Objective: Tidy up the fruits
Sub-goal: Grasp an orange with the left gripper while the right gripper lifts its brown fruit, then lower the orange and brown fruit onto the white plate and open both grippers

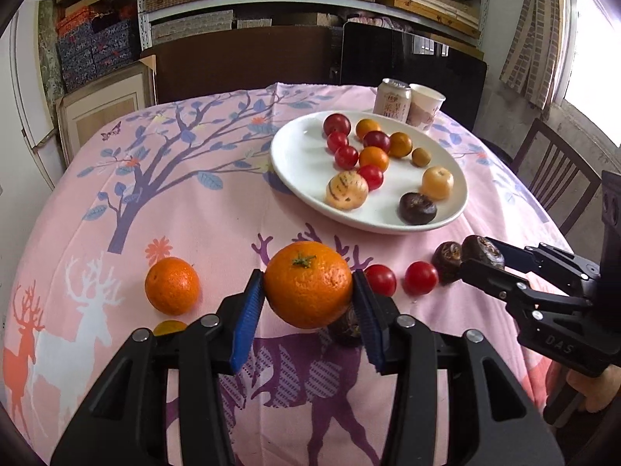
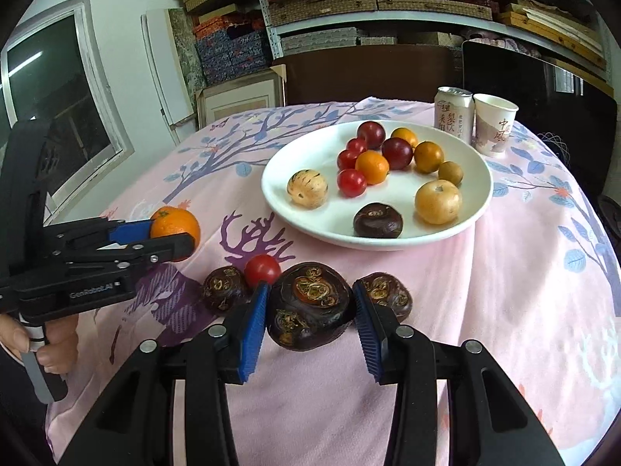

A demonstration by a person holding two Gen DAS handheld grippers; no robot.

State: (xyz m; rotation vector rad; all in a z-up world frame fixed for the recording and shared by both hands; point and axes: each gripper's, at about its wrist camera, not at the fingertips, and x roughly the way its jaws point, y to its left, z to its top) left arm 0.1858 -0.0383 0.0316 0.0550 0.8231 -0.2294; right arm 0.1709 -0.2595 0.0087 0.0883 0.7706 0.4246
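Both loads up off the cloth, left gripper [image 1: 308, 291] clamped on an orange [image 1: 308, 284], right gripper [image 2: 310, 312] on a dark chestnut [image 2: 309, 306], and either round fruit could squirt free short of the crowded plate [image 1: 295, 163].

The plate [image 1: 295, 163] sits on the bench [image 1: 194, 209] toward the far right, with a can [image 1: 392, 101] and a paper cup [image 1: 426, 106] side by side just behind its far rim, the cup to the right. Small fruits are clustered in the plate's far half; a water chestnut [image 1: 417, 207] lies in it near the front rim.

In front of the plate, the left tongs [image 1: 308, 291] hold a mandarin [image 1: 308, 284] between them. A second mandarin [image 1: 172, 286] rests on the bench to its left. Two cherry tomatoes [image 1: 421, 277] lie just right of the held mandarin.

The right tongs [image 2: 310, 310] hold a water chestnut [image 2: 310, 306]. One loose chestnut [image 2: 223, 289] lies to its left, another [image 2: 388, 295] to its right.
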